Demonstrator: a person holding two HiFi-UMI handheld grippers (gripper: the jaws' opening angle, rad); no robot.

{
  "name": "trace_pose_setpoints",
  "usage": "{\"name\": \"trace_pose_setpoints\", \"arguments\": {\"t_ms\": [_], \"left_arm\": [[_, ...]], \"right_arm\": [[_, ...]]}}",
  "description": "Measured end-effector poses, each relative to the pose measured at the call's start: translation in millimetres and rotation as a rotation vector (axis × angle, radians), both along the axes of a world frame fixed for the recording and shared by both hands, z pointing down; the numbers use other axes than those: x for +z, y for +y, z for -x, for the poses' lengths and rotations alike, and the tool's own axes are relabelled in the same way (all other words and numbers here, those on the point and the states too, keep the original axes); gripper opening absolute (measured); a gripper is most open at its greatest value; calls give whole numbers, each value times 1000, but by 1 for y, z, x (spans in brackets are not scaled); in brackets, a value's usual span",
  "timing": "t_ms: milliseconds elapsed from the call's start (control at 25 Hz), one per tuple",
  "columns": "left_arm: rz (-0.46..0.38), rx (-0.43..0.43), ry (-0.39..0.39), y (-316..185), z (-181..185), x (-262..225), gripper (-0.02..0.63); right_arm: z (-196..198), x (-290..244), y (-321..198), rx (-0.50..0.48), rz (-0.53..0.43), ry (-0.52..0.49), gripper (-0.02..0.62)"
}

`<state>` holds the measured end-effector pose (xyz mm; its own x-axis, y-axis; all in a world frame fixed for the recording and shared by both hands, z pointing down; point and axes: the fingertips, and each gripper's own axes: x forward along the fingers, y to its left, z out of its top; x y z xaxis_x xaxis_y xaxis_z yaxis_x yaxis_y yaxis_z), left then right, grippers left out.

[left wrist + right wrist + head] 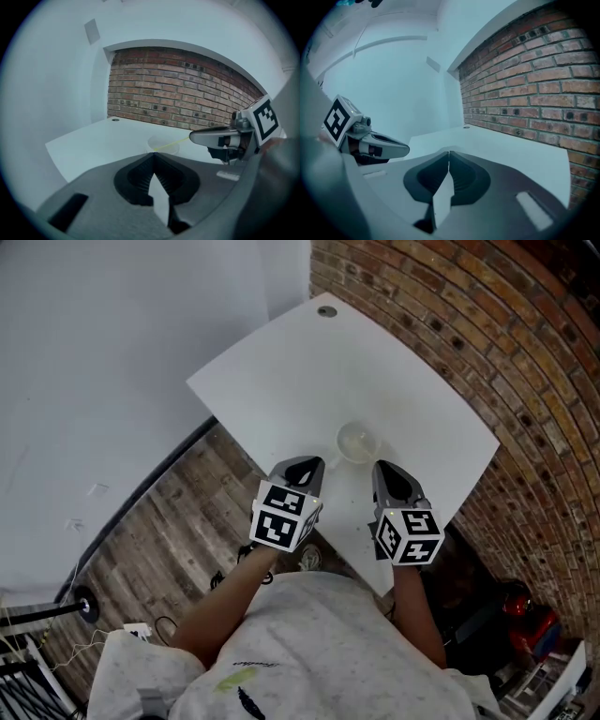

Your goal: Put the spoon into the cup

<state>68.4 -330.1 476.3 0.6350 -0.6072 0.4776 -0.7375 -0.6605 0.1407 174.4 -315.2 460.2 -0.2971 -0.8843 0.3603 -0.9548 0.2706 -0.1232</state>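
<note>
A clear plastic cup (357, 442) stands on the white table (281, 371), just beyond both grippers. In the left gripper view the cup (164, 143) shows past the jaw tips, and a thin yellow spoon handle (173, 143) slants up and to the right out of it. My left gripper (307, 466) is shut and holds nothing, its tips short of the cup on the left. My right gripper (386, 471) is also shut and holds nothing, on the cup's right. The cup is hidden in the right gripper view, where the left gripper (393, 149) shows at the left.
A brick wall (487, 343) runs along the table's far and right sides. A small round grommet (326, 311) sits at the table's far corner. Wooden floor (178, 512) lies to the left, and red gear (525, 615) sits on the floor at lower right.
</note>
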Motion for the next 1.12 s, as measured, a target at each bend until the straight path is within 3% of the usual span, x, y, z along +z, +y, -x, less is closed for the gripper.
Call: {"name": "trace_pose_setpoints", "arguments": {"t_ms": [1120], "left_arm": [[19, -29, -32, -23, -6, 15, -8]], "right_arm": [[-1, 38, -26, -40, 71, -32, 17]]}}
